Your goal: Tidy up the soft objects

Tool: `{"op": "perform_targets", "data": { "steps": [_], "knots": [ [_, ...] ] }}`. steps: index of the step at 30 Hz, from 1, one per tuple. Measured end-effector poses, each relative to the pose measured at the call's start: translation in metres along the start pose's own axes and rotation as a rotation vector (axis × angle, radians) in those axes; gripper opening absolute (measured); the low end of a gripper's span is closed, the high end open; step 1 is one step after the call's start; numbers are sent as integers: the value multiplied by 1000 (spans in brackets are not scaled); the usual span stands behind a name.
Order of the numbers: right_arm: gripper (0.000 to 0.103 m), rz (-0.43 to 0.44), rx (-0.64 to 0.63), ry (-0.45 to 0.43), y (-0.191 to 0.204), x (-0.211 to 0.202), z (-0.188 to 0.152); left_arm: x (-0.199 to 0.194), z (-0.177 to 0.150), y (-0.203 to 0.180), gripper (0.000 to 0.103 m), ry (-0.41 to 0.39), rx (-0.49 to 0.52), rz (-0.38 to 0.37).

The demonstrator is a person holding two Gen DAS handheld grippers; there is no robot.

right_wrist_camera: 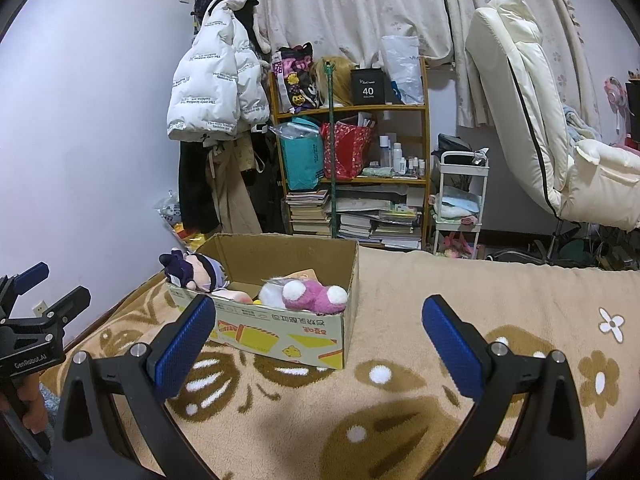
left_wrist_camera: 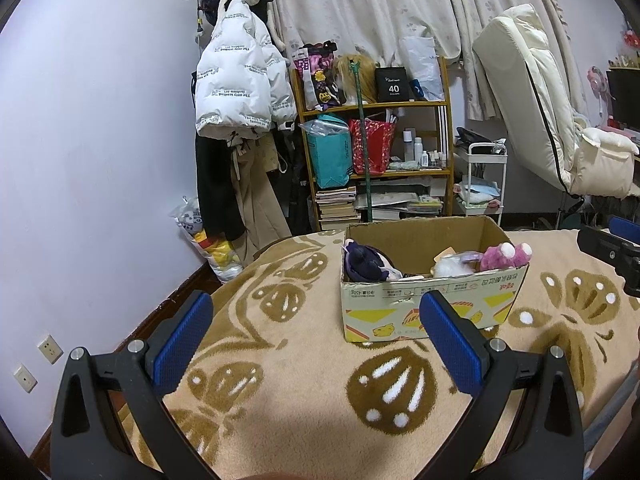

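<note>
An open cardboard box (left_wrist_camera: 432, 300) stands on the tan patterned blanket (left_wrist_camera: 300, 360). Inside it lie a dark purple-haired doll (left_wrist_camera: 366, 262), a white fluffy toy (left_wrist_camera: 450, 266) and a pink plush (left_wrist_camera: 506, 256). The box (right_wrist_camera: 288, 332) shows in the right wrist view with the doll (right_wrist_camera: 196, 270), the white toy (right_wrist_camera: 272, 292) and the pink plush (right_wrist_camera: 314, 296). My left gripper (left_wrist_camera: 316, 328) is open and empty, just short of the box. My right gripper (right_wrist_camera: 320, 332) is open and empty, to the right of the box front. The left gripper (right_wrist_camera: 44, 292) also shows at the left edge.
A wooden shelf (left_wrist_camera: 376, 152) with bags, books and bottles stands behind the bed. A white puffer jacket (left_wrist_camera: 240, 76) hangs on the wall at left. A white cart (right_wrist_camera: 460, 204) and a cream recliner (right_wrist_camera: 560, 136) are at the right. The right gripper (left_wrist_camera: 612, 252) shows at the right edge.
</note>
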State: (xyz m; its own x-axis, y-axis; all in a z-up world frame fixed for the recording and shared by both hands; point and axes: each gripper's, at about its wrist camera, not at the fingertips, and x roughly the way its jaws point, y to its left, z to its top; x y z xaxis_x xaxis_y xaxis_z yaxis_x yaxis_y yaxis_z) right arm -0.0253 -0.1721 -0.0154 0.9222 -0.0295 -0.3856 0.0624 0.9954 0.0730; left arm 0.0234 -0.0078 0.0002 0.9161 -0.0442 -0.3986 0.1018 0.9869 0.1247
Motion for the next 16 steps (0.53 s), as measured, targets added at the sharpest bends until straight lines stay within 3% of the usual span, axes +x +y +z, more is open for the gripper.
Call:
{"op": "perform_targets", "data": {
  "steps": [16],
  "knots": [
    [103, 2, -1, 4, -2, 0, 1, 0, -1, 3, 102, 0, 0, 5]
  ]
}}
